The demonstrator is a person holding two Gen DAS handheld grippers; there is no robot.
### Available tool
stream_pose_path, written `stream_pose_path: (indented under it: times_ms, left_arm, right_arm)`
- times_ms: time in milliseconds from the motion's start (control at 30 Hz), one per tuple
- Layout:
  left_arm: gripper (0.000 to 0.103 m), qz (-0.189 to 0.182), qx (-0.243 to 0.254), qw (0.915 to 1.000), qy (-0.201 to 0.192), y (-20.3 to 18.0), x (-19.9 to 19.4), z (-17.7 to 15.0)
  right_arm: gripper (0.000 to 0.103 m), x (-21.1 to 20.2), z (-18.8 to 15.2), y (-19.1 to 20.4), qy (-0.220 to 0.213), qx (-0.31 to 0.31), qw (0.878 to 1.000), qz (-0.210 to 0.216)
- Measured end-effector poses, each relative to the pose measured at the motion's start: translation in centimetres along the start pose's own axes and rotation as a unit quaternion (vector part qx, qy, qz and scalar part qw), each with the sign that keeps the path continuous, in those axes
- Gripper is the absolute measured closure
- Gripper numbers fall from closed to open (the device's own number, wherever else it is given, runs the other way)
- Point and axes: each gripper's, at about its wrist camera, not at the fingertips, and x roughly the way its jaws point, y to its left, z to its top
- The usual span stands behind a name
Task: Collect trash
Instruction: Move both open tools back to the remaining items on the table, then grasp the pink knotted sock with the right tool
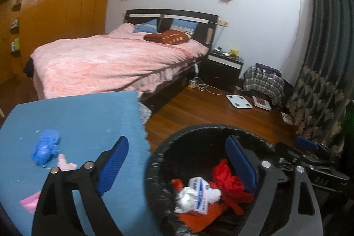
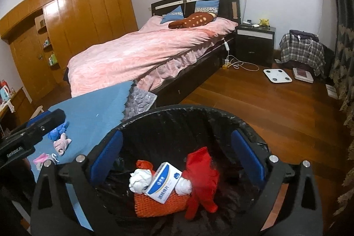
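Observation:
A black bin (image 1: pixel 199 127) (image 2: pixel 177 106) lined with a black bag stands beside a blue-covered table (image 1: pixel 88 114) (image 2: pixel 99 107). Inside it lie a white-and-blue box (image 1: pixel 199 189) (image 2: pixel 164 183), crumpled white tissue (image 1: pixel 185 198) (image 2: pixel 138 178), a red plastic bag (image 1: pixel 227 180) (image 2: pixel 203 169) and orange mesh (image 2: pixel 159 202). My right gripper (image 2: pixel 177 134) hangs open over the bin, holding nothing. My left gripper (image 1: pixel 177 141) is open too, straddling the bin's left rim. On the table lie a blue crumpled wad (image 1: pixel 45 147) (image 2: pixel 57 131), a pale pink wad (image 1: pixel 65 164) (image 2: pixel 62 144) and a pink wrapper (image 1: pixel 29 200).
A bed with a pink cover (image 1: pixel 115 63) (image 2: pixel 137 52) stands behind the table. Further right are a dark nightstand (image 2: pixel 254 46), a white scale (image 2: pixel 277 75) on the wood floor, a plaid-covered pile (image 2: pixel 303 48) and a curtain (image 1: pixel 320 59).

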Motion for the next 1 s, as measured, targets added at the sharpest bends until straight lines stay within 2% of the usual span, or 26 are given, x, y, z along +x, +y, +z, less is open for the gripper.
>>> stream_pose_path:
  times_ms: [433,1000]
  left_arm:
    - [0.013,0.079,-0.03,0.9962,-0.02,7.8,-3.7,-0.1]
    - [0.013,0.168,-0.075,0.9826,-0.025,18.9,-7.5,-2.0]
  right_arm:
    - [0.007,1.3,0.9,7.0,0.007,-0.033,0.999,0.042]
    - [0.007,5.8,1.1,19.4,0.024,-0.086,0.988,0.124]
